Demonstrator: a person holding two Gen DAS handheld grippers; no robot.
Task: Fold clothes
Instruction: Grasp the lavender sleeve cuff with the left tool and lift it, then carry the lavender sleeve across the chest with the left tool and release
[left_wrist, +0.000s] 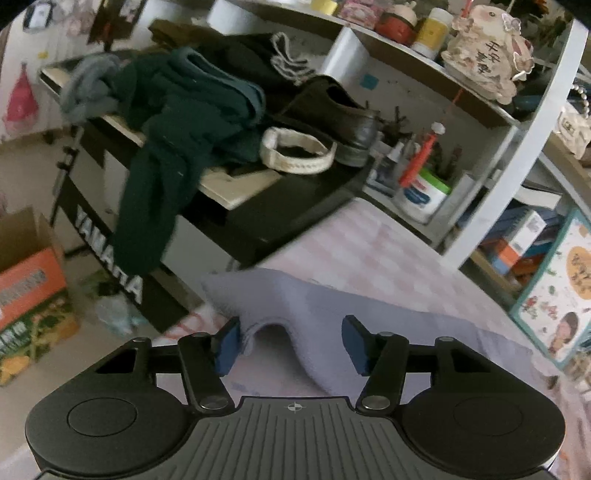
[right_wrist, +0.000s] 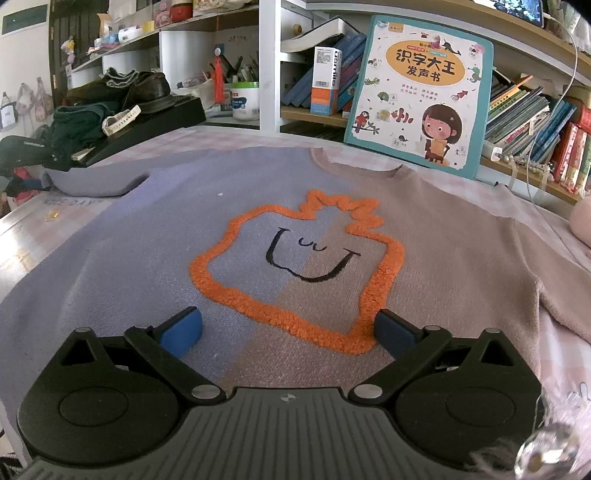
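A sweater, lavender on its left half and beige on its right, lies flat and face up on the pink checked tabletop. An orange fuzzy outline with a smiling face marks its chest. In the right wrist view my right gripper hovers open over the lower front, with nothing between its blue pads. The lavender sleeve stretches toward the table's left edge. My left gripper straddles the sleeve's arched cuff. Its jaws stand apart and the pads do not press the cloth.
A black keyboard beside the table carries dark green clothes, a dark shoe and a white band. A picture book leans against shelves of books behind the sweater. A cardboard box sits on the floor.
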